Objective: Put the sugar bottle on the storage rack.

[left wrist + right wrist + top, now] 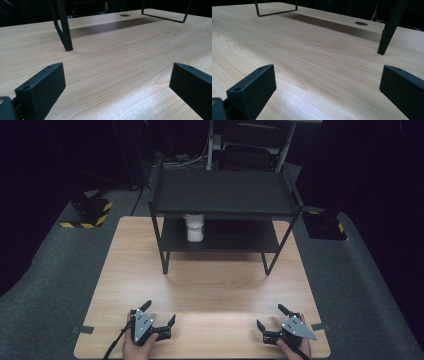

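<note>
A black two-tier metal shelf (pixel 222 195) stands at the far half of the wooden table (pixel 210 285). On its lower tier, toward the left, sits a white cup-like container (pixel 195 229), partly hidden by the top tier. My left gripper (pixel 159 312) rests near the front left edge, jaws wide open with nothing between them. My right gripper (pixel 271 316) rests near the front right edge, also open and empty. In the left gripper view, bare wood lies between the jaws and a shelf leg (pixel 63 27) stands ahead. A shelf leg (pixel 390 27) rises ahead in the right gripper view.
Grey carpet (pixel 55 265) surrounds the table. Black blocks with yellow-black hazard tape (pixel 90 212) sit on the floor at the back left and back right. A round cable hole (pixel 361 23) is in the tabletop under the shelf. Bare wood stretches between shelf and grippers.
</note>
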Demonstrator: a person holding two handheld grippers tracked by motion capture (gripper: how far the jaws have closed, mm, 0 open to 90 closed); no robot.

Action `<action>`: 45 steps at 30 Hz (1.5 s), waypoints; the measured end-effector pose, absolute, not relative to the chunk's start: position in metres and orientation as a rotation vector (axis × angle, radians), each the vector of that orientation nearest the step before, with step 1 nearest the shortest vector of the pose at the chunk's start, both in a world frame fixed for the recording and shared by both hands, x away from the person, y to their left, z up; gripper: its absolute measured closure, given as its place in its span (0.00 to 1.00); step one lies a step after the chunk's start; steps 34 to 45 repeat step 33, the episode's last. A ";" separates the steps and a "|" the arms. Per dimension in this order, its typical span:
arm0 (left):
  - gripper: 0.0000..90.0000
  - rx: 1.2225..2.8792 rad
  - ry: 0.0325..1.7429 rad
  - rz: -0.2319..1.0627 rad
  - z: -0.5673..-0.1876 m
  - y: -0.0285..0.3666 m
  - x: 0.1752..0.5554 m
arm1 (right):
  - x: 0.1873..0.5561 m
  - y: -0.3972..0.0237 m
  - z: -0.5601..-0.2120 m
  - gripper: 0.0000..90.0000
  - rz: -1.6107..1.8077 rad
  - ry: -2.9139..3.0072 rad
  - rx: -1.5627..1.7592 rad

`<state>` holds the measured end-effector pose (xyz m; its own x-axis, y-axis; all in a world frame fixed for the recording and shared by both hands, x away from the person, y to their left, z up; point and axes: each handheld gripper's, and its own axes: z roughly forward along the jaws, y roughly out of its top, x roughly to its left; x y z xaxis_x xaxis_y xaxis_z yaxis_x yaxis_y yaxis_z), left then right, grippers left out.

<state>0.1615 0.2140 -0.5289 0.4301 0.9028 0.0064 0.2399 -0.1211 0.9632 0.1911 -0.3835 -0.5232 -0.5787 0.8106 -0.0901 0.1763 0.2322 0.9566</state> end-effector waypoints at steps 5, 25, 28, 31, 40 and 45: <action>0.01 1.631 1.015 0.762 -0.528 0.216 0.162 | 0.192 -0.384 -0.523 0.00 1.370 1.919 0.896; 0.01 1.648 0.989 0.736 -0.527 0.219 0.164 | 0.192 -0.383 -0.522 0.00 1.361 1.923 0.908; 0.01 1.654 0.991 0.732 -0.526 0.219 0.165 | 0.192 -0.382 -0.522 0.00 1.359 1.920 0.907; 0.01 1.655 0.992 0.726 -0.526 0.219 0.166 | 0.191 -0.380 -0.521 0.00 1.341 1.925 0.898; 0.01 1.656 0.993 0.720 -0.525 0.220 0.167 | 0.190 -0.378 -0.520 0.00 1.323 1.929 0.883; 0.01 1.656 0.993 0.720 -0.525 0.220 0.167 | 0.190 -0.378 -0.520 0.00 1.323 1.929 0.883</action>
